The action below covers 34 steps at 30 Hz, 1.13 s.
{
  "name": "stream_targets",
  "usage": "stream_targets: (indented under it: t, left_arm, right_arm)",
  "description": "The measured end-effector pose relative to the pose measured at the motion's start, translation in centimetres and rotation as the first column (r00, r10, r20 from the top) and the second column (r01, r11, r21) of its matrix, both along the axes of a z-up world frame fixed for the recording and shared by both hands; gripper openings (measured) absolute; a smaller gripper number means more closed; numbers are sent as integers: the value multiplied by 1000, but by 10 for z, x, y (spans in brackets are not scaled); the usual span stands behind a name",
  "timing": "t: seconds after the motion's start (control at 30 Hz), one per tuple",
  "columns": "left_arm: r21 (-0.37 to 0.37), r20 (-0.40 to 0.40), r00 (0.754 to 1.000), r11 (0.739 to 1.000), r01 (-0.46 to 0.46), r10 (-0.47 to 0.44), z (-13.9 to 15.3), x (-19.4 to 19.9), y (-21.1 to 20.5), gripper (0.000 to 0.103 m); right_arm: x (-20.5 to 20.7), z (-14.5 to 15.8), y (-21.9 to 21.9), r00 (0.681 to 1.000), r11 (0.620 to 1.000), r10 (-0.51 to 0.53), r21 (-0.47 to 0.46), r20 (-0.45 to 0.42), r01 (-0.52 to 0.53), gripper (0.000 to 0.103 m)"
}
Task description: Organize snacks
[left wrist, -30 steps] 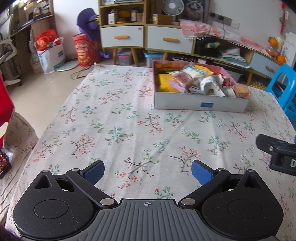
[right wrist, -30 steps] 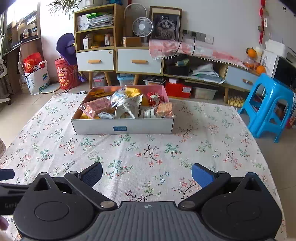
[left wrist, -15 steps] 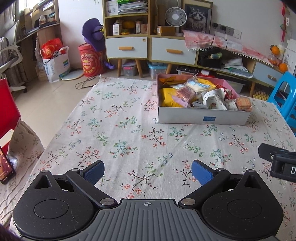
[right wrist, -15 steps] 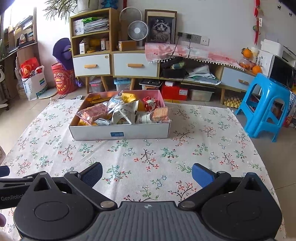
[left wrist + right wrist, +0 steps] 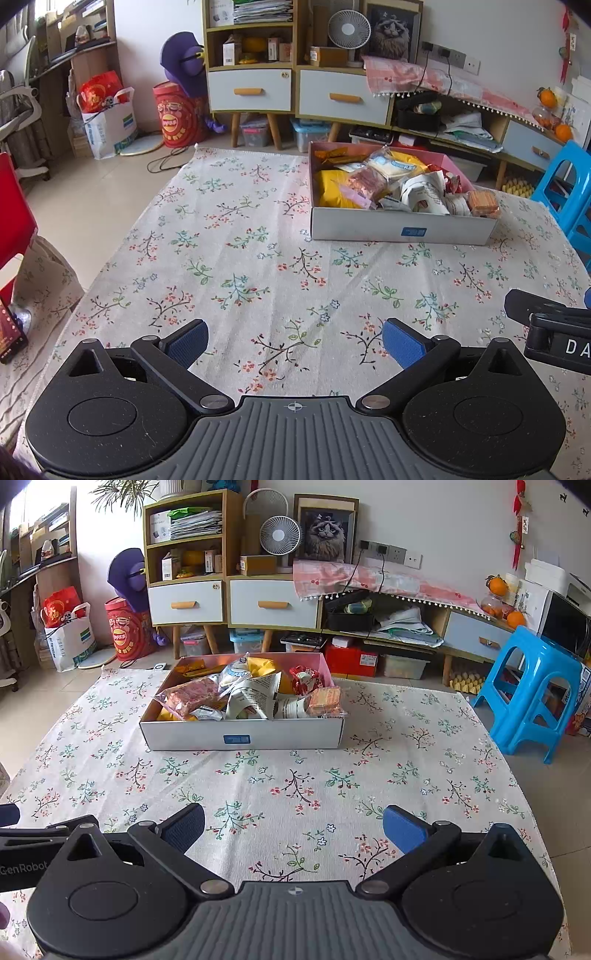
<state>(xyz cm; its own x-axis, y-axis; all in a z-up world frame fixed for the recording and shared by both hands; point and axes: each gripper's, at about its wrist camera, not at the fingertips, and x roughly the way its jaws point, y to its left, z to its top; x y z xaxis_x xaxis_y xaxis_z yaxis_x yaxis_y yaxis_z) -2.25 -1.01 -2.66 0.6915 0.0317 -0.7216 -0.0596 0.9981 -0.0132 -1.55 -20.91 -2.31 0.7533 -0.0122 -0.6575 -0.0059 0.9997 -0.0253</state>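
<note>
A shallow cardboard box with a pink inside stands at the far side of the flowered tablecloth. It is heaped with several snack packets: a yellow bag, a pinkish wafer pack, white wrappers and an orange cracker pack. My left gripper is open over the near cloth, nothing between its blue pads. My right gripper is open too, well short of the box. Each gripper's body shows at the edge of the other's view.
Behind the table stand a wooden cabinet with drawers, a fan and a low shelf. A blue plastic stool is at the right of the table. Bags and a red drum stand on the floor far left.
Both grippers have drawn back and tilted up, so the box looks farther away and more of the room shows. Both stayed open.
</note>
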Motion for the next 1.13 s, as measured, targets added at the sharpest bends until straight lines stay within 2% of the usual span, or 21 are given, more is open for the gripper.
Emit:
stream_targets:
  t: [0.8, 1.13]
  left_arm:
    - [-1, -4, 1000, 1000, 7, -7, 0, 1, -1, 101]
    - [-14, -40, 998, 999, 52, -52, -8, 3, -5, 101]
  right_arm:
    - [0, -3, 2, 1000, 1000, 2, -8, -4, -2, 93]
    - [0, -5, 4, 1000, 1000, 0, -25, -7, 0, 93]
